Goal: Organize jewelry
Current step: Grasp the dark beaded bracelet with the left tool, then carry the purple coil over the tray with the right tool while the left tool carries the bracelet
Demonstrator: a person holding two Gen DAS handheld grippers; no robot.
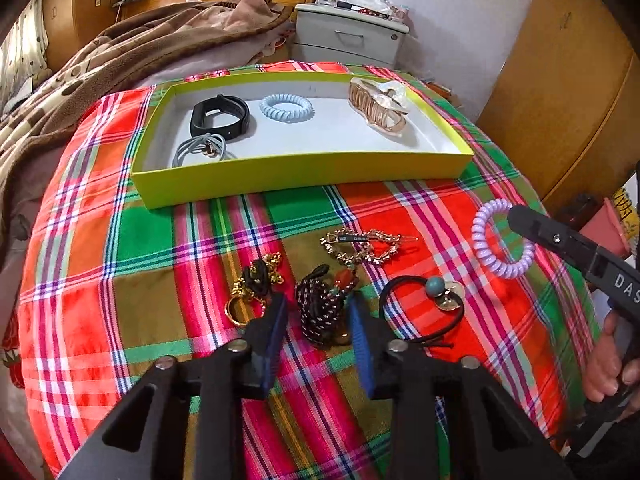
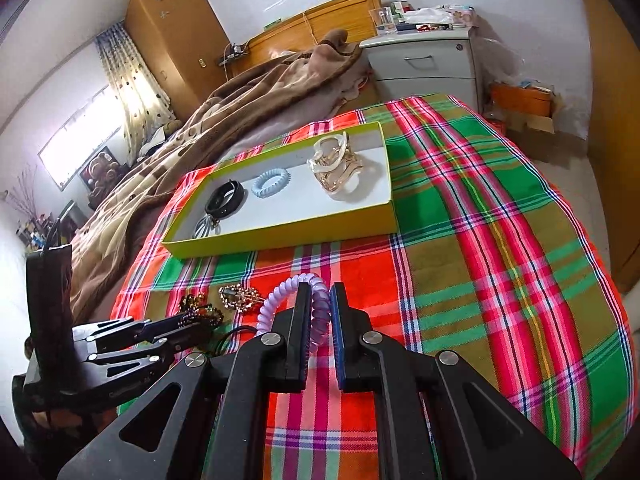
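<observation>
My left gripper (image 1: 318,298) points down at the plaid cloth, and a dark beaded band bundle (image 1: 320,312) lies between its blue pads. A gap shows beside the left pad, so the jaws stand open around the bundle. My right gripper (image 2: 321,288) is shut on a purple spiral hair tie (image 2: 280,296), lifted at the right (image 1: 500,240). On the cloth lie gold hair clips (image 1: 368,246), a black-and-gold chain piece (image 1: 256,284) and a black tie with a teal bead (image 1: 432,292). The yellow-green box (image 1: 300,176) holds a black wristband (image 1: 220,118), a light blue spiral tie (image 1: 286,108), a gold claw clip (image 1: 380,108) and a grey tie (image 1: 204,148).
A brown blanket (image 1: 120,52) is heaped on the bed left of and behind the box. A grey nightstand (image 1: 348,36) stands beyond it, with wooden wardrobe panels (image 1: 560,92) at the right. The cloth drops off at the bed's right edge (image 2: 600,264).
</observation>
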